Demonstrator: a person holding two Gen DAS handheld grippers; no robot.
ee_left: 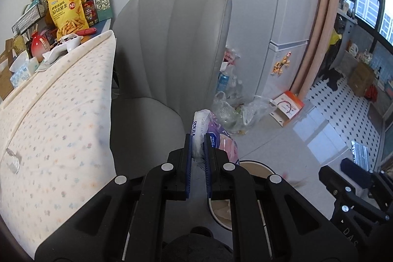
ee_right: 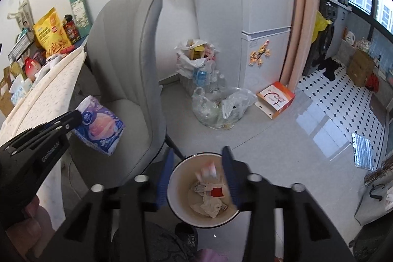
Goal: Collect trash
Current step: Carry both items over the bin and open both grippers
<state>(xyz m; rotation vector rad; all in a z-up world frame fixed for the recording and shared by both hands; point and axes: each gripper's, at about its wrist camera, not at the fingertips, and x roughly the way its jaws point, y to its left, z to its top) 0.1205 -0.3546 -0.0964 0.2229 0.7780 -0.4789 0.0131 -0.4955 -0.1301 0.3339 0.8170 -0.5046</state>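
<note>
Beside the grey chair (ee_right: 127, 80), the tablecloth (ee_left: 54, 114) is cream with small pastel dots. Right of the chair, past the white fridge (ee_right: 265, 4), the floor tiles (ee_right: 326, 90) are white with black diamonds. The tissue pack (ee_right: 100, 124) before the chair is purple, blue and pink; the bin (ee_right: 176, 178) below it is cream with a dark rim.

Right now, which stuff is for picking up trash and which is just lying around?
For the job:
- tissue pack wrapper, pinched in the left claw
- trash bin with scraps inside
- right claw, open above the bin

Just lying around:
- grey chair
- yellow snack bag
- fridge
- orange box
</note>
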